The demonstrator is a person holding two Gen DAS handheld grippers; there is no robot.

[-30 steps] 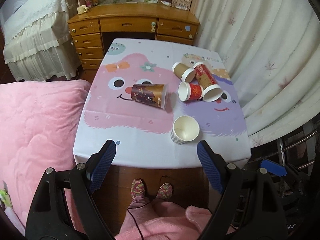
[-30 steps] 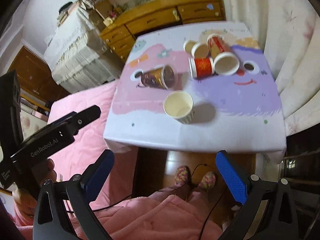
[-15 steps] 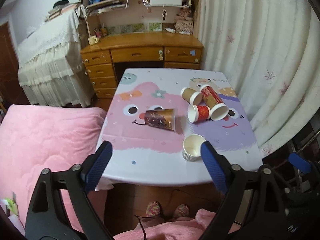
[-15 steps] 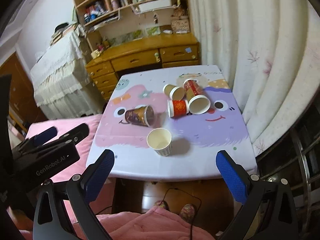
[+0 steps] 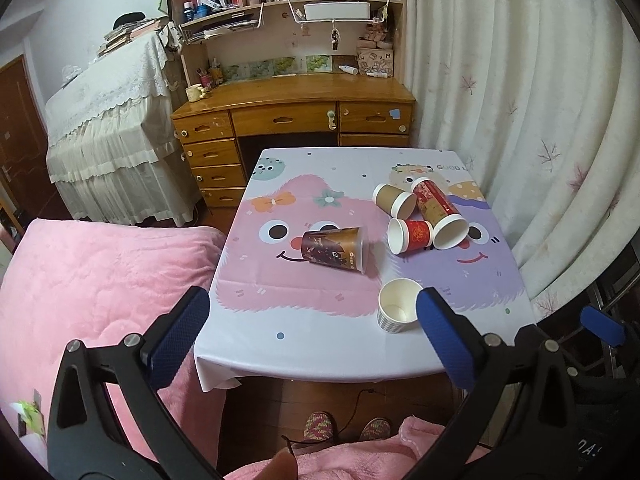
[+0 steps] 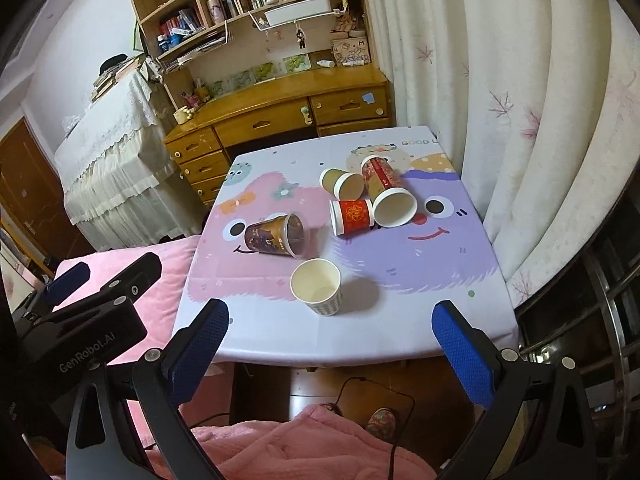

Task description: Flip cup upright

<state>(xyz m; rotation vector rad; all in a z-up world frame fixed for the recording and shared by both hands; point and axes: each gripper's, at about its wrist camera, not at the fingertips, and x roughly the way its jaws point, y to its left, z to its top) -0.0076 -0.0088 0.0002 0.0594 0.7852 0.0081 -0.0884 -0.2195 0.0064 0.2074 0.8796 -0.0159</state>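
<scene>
Both the left gripper [image 5: 312, 330] and right gripper [image 6: 330, 338] were held wide apart, empty, off the table's [image 5: 320, 344] near edge, where a white paper cup [image 5: 398, 310] was stood upright.

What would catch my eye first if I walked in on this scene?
Probably the cartoon tablecloth, pink and purple with big smiling faces. On it, four paper cups lie tipped over: a dark patterned cup mid-table and three clustered near the curtain, while a white cup stands upright near the front edge.
</scene>
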